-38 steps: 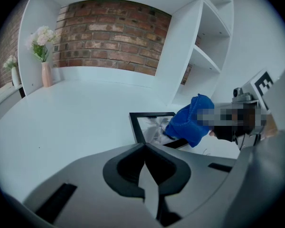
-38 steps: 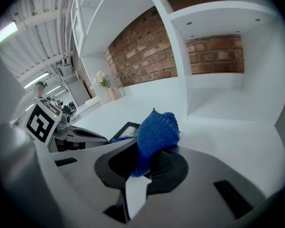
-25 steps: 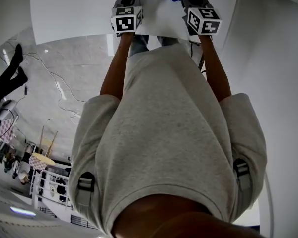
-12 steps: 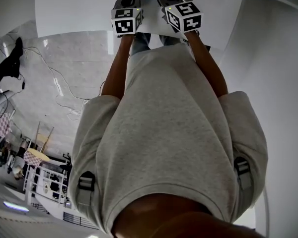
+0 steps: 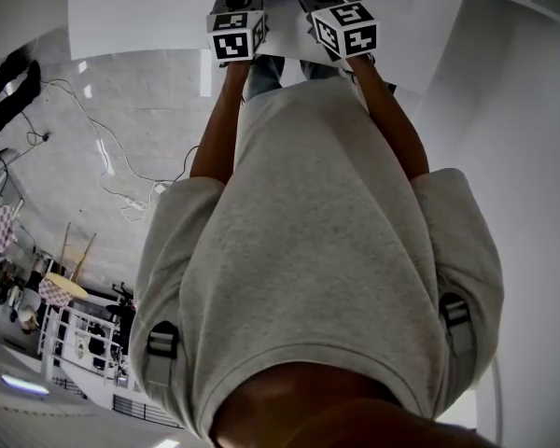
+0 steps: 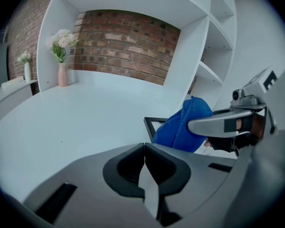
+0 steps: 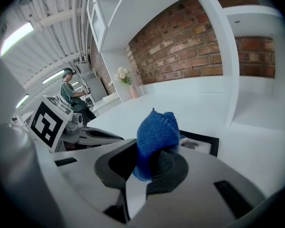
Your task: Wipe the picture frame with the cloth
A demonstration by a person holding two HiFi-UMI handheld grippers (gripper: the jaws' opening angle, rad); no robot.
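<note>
Blue cloth [image 7: 156, 137] is bunched in the right claw [image 7: 149, 171], jaws clamped on it. The frame [image 7: 214, 144] lies flat on the white tabletop [image 6: 76, 122], just beyond the cloth at two o'clock, its long axis hidden. The left claw [image 6: 143, 170] is pinched together, empty, with the frame at its one o'clock. The right claw is nearer. There's open tabletop toward nine and a shelf upright [image 7: 230, 75] close at three.

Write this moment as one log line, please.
right gripper: shut on blue cloth | blue cloth: at picture frame | left gripper: shut, empty
</note>
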